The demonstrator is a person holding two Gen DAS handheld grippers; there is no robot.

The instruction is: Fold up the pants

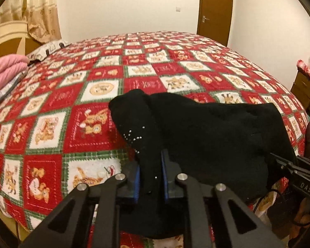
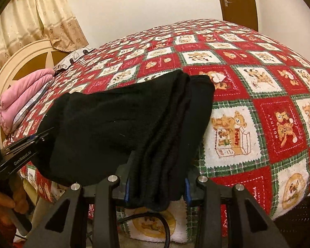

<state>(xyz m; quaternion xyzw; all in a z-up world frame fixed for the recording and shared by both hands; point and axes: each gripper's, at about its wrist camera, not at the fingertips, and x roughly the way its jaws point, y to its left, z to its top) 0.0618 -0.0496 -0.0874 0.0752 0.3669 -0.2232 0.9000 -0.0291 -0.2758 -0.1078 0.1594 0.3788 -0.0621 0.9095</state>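
The black pants (image 1: 212, 136) lie bunched and folded over at the near edge of the bed, with small studs near one end. My left gripper (image 1: 150, 177) is shut on the left end of the pants. My right gripper (image 2: 157, 184) is shut on the thick layered right end of the pants (image 2: 117, 124). Each gripper shows at the side of the other's view: the right one (image 1: 295, 171) at the far right, the left one (image 2: 29, 142) at the far left. The fingertips are hidden in the cloth.
The bed has a red, white and green teddy-bear quilt (image 1: 105, 66). Folded pink bedding (image 1: 4, 70) lies by the cream headboard (image 2: 22, 57). A wooden door (image 1: 215, 10) is in the far wall, and a dresser (image 1: 305, 91) stands at right. A black cable (image 2: 153, 225) hangs below.
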